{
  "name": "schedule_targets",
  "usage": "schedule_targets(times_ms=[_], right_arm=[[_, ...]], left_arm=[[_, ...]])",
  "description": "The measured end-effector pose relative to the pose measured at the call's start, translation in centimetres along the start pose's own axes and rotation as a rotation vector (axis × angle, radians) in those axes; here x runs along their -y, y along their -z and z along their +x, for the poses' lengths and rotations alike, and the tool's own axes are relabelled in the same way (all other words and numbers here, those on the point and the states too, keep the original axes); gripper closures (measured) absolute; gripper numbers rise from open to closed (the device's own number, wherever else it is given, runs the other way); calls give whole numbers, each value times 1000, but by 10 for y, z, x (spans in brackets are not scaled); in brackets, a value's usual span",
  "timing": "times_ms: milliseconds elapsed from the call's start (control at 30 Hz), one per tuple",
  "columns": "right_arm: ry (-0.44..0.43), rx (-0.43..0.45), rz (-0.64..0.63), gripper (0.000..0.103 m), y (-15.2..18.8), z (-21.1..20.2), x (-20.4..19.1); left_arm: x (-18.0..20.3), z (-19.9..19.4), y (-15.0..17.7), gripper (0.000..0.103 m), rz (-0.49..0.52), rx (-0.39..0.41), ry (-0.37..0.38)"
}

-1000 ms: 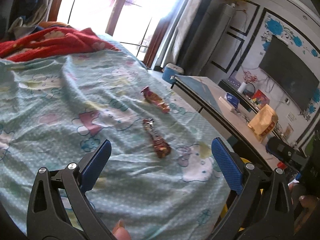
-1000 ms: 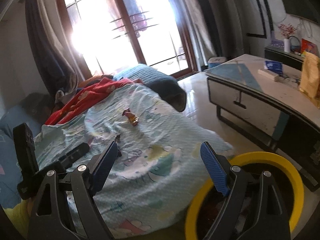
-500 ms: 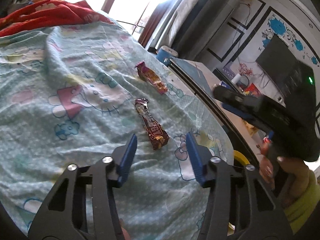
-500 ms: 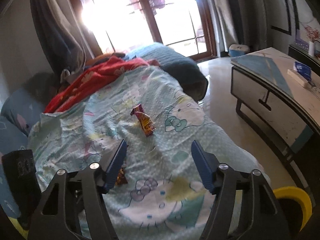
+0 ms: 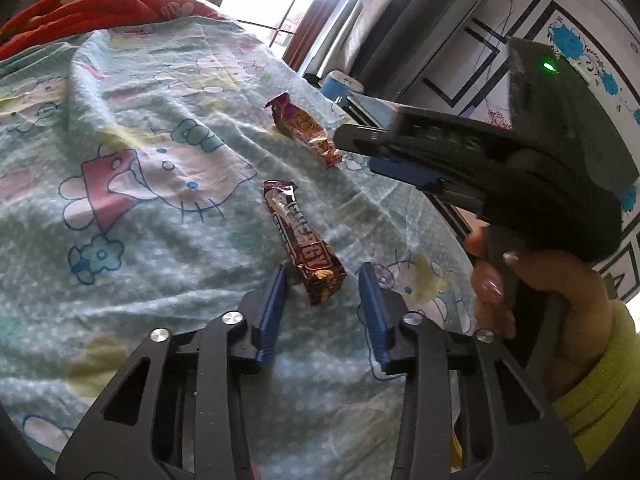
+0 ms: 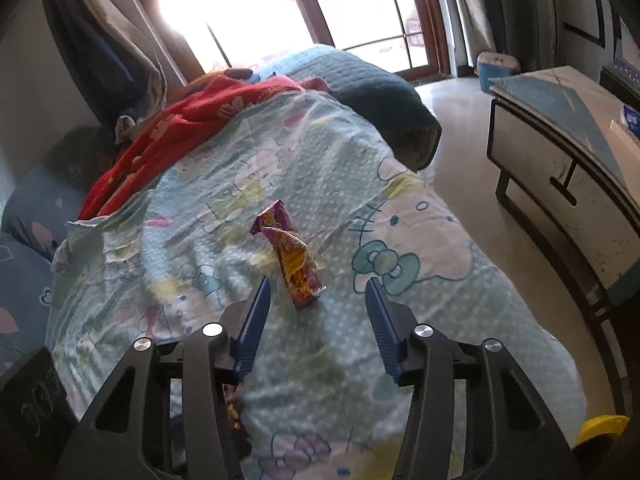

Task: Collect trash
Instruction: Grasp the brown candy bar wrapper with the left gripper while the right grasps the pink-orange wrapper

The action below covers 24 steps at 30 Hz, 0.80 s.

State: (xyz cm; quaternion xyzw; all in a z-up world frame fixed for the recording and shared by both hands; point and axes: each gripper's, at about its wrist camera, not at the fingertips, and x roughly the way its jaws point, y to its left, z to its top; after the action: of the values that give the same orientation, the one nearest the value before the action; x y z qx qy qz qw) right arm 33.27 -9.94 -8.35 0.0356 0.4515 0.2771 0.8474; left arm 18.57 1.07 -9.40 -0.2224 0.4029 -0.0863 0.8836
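Observation:
A brown candy-bar wrapper (image 5: 302, 240) lies on the Hello Kitty bedsheet (image 5: 160, 200). My left gripper (image 5: 322, 280) is open, its blue fingers on either side of the wrapper's near end, not touching it. A pink and yellow snack wrapper (image 5: 306, 132) lies farther up the sheet; in the right wrist view it (image 6: 292, 258) sits just ahead of my open right gripper (image 6: 318, 290), nearer the left finger. The right gripper (image 5: 394, 150) also shows in the left wrist view, held in a hand beside the pink wrapper.
A red blanket (image 6: 192, 120) and a dark pillow (image 6: 380, 92) lie at the head of the bed. A low table (image 6: 568, 152) stands to the right across bare floor. A yellow bin rim (image 6: 600, 428) shows at the bed's lower right. A blue tub (image 6: 498, 66) stands by the window.
Both grippers have moved down and forward over the bed to one wrapper each. The left jaws have narrowed around the brown wrapper. The yellow bin has dropped to the edge of the right view.

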Motion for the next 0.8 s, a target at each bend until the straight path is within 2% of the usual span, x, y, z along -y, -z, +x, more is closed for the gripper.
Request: schedule_targets(times_ms=[233,400,600,800], right_arm=[[10,-36,17,65,-4,26,1],[6,-23,-5,87,-2,28,-3],[-2,7,-26,98,10,19,-4],[-7,56,-37,99,26,-6,-8]], left_arm=[[-7,2,0,92,-15,-3,18],[-5,0,7,101,5,-13,32],[-2,-5,11,103,23,-16,50],[5,-18,19,103,62,2,64]])
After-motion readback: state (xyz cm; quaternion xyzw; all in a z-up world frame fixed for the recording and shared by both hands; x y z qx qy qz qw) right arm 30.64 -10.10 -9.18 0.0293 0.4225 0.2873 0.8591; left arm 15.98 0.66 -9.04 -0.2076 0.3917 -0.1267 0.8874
